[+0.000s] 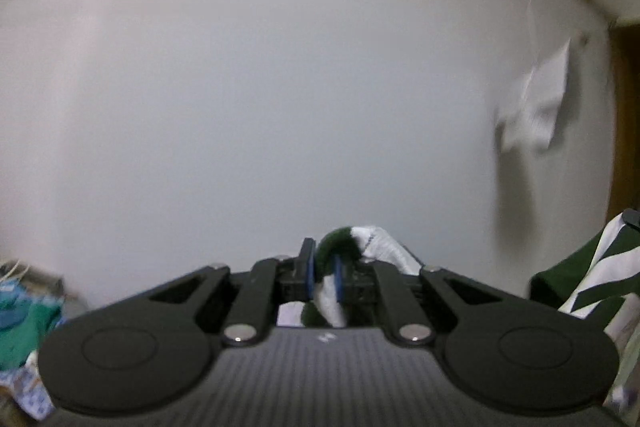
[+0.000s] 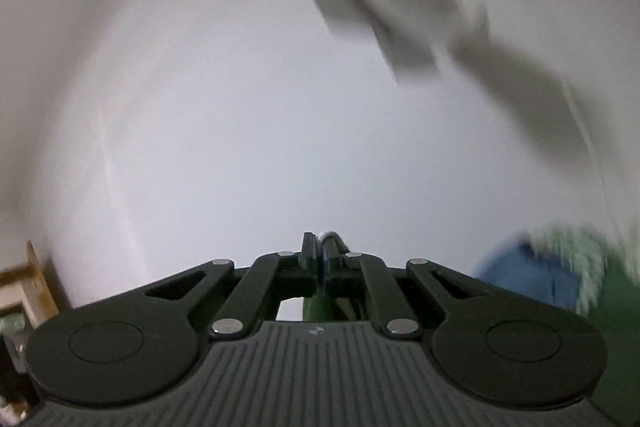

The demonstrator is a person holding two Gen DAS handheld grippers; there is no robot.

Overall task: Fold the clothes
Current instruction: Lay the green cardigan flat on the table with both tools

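- Left gripper: jaws clamped on a bunched fold of the green-and-white striped garment, which trails off to 4 o'clock.
- Right gripper: jaws pinched on a thin edge of it, green cloth below.
- White wall ahead.

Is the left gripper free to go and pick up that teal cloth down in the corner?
Probably not yet: the left gripper is shut on the green-and-white garment and raised toward the wall, while the teal cloth lies low, off to its left.
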